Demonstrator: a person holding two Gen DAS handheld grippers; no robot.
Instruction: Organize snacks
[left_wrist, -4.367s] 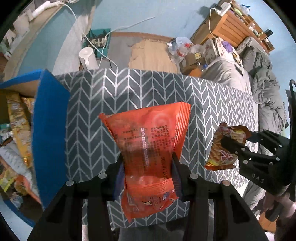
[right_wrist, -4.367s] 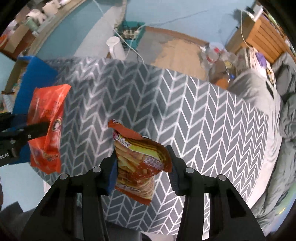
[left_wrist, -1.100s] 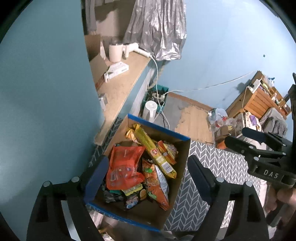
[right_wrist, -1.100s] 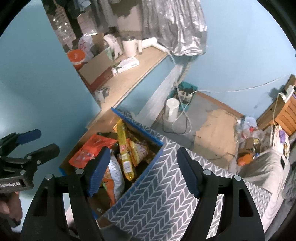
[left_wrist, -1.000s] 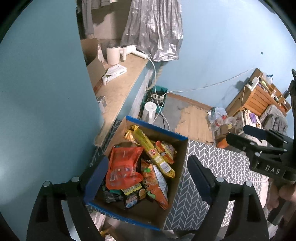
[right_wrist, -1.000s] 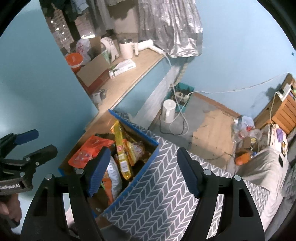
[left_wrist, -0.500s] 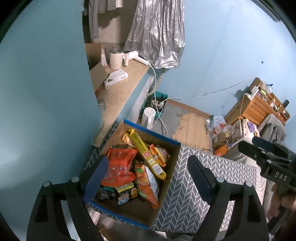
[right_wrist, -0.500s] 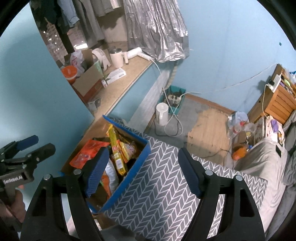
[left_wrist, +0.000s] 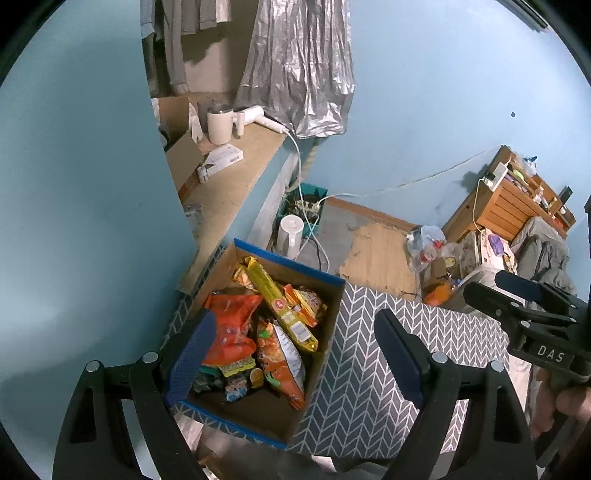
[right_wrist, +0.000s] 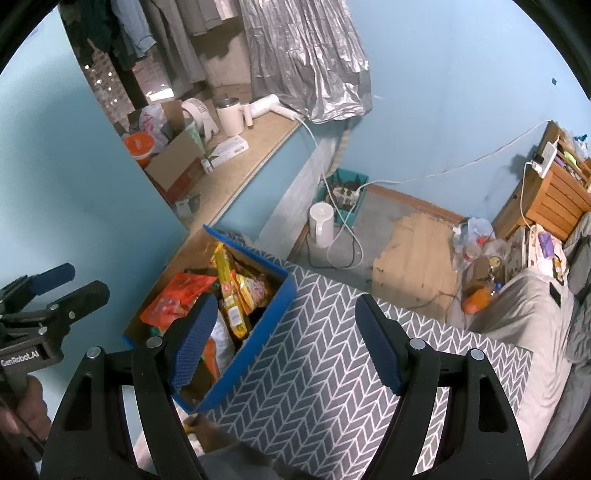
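Note:
A blue-rimmed cardboard box (left_wrist: 334, 291) (right_wrist: 255, 343) stands at the left end of the grey chevron-patterned table (left_wrist: 373, 369) (right_wrist: 314, 387). Several snack packets lie in it, among them an orange-red bag (left_wrist: 231, 328) (right_wrist: 177, 293) and a long yellow pack (left_wrist: 280, 306) (right_wrist: 227, 291). My left gripper (left_wrist: 295, 349) hangs high above the box, open and empty. My right gripper (right_wrist: 286, 338) is open and empty too, above the box's right wall and the table. Each gripper also shows at the edge of the other's view: the right gripper (left_wrist: 517, 295) and the left gripper (right_wrist: 55, 288).
A wooden ledge (right_wrist: 236, 173) behind the box carries a mug, a hair dryer and a carton. On the floor stand a white kettle (right_wrist: 321, 225) and a teal bin with a power strip (right_wrist: 343, 192). A bed (right_wrist: 535, 314) lies right of the table.
Both grippers have drawn up and back from the box, which now looks smaller and lower in both views. The packets they held earlier lie in the box; both grippers remain open.

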